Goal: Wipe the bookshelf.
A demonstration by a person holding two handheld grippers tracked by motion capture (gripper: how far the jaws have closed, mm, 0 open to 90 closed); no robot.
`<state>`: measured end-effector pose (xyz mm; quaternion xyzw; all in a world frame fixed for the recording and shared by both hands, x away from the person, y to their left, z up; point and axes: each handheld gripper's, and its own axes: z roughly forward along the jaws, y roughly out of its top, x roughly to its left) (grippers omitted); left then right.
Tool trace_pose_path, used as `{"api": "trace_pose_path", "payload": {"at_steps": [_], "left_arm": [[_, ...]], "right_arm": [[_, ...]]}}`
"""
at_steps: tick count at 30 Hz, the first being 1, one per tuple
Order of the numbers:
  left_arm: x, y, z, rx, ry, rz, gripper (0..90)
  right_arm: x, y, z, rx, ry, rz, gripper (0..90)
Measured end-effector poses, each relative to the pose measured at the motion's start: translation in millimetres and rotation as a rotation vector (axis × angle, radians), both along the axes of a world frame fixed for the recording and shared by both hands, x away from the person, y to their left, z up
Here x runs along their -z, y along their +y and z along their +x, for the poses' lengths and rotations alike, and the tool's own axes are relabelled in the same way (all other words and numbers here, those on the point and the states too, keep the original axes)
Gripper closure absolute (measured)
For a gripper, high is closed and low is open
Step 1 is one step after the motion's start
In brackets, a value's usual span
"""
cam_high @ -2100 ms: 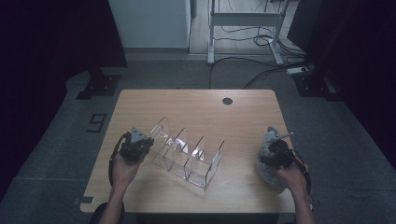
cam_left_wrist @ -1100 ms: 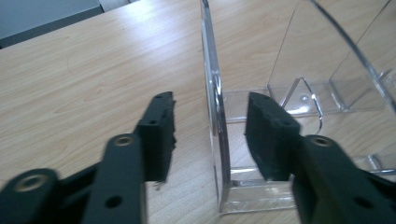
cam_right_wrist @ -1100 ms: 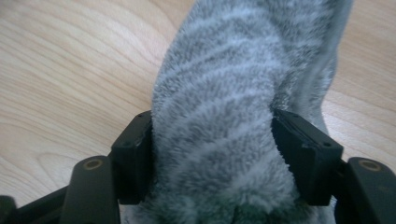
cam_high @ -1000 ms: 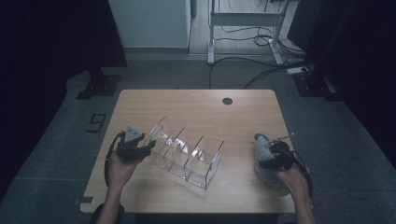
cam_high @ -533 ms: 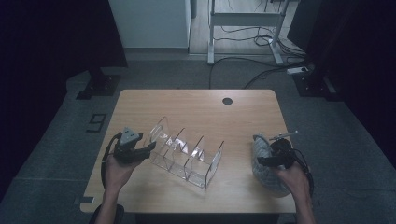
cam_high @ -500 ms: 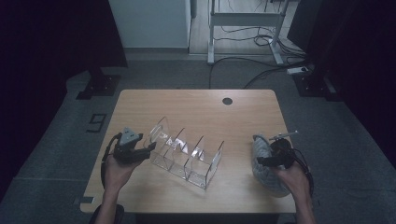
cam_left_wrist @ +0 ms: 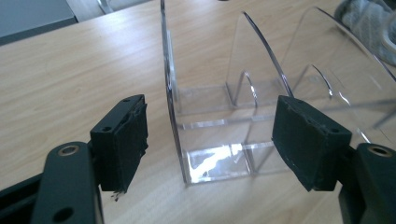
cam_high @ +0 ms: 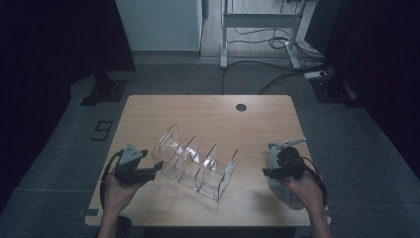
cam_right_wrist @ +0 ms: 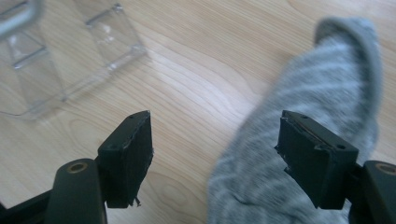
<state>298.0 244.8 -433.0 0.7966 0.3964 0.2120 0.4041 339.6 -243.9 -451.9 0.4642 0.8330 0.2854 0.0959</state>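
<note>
The left gripper (cam_left_wrist: 210, 140) has just been opening wider by the clear plastic rack (cam_left_wrist: 243, 116). The right gripper (cam_right_wrist: 215, 154) is hanging open over the grey striped sock (cam_right_wrist: 299, 93). No writing is showing.

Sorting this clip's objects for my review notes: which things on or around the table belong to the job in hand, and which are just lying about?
In hand: clear acrylic divider rack; grey sock.
Lying about: power strip and cables on the floor; white desk frame behind the table.

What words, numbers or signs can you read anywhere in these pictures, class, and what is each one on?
"9": a dark figure marked on the grey floor left of the table.
Nothing readable stands on the clear rack or the grey sock.
</note>
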Motion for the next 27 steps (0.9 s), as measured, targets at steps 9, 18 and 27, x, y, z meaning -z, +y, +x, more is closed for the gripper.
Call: {"api": "trace_pose_path", "payload": {"at_steps": [9,18,27], "left_arm": [[23.1,4.4,0.3,0.009,0.052,0.012,23.7],[33.9,-4.3,12.0,0.020,0.065,0.021,23.0],[37.8,-7.9,23.5,-0.005,0.077,0.042,22.4]], "right_arm": [[-5.9,21.4,-3.0,-0.097,-0.055,0.061,30.2],[1.1,32.1,0.0,-0.155,-0.066,0.116,26.3],[-4.7,44.6,5.6,-0.137,-0.115,0.148,21.2]]}}
